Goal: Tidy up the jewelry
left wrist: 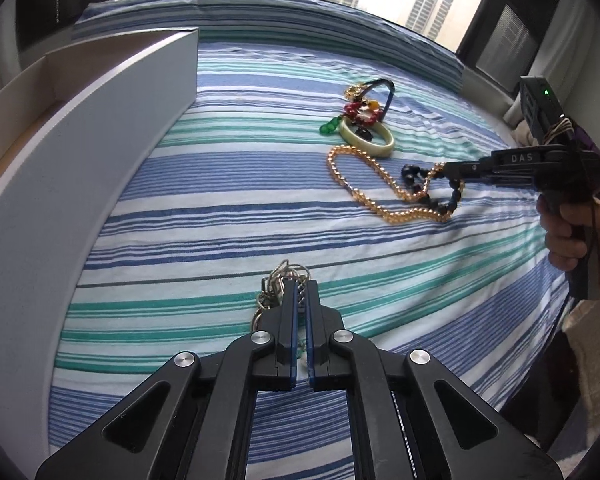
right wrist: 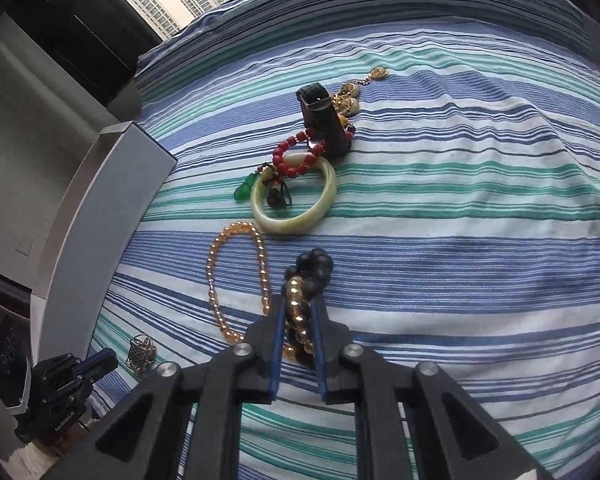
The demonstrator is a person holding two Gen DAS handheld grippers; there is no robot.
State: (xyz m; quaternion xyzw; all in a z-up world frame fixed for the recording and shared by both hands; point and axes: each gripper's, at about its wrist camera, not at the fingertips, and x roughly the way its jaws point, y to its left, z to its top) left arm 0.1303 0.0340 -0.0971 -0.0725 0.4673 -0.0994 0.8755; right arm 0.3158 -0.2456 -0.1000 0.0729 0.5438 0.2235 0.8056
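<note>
On the striped bedspread [left wrist: 220, 184], left gripper [left wrist: 300, 288] pinches seemingly a metal chain [left wrist: 278, 276]; right gripper [right wrist: 298, 304] clamps amber beads [right wrist: 296, 300].

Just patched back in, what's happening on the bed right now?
A person is sorting jewelry on the striped bedspread with a handheld gripper in each hand. The left gripper is shut on a silver chain near the white box. The right gripper is shut on a clump of amber beads and dark beads; the rest of the amber strand lies on the cover. The pale green bangle, red bead bracelet, black watch and gold pieces lie in a pile beyond, untouched.
</note>
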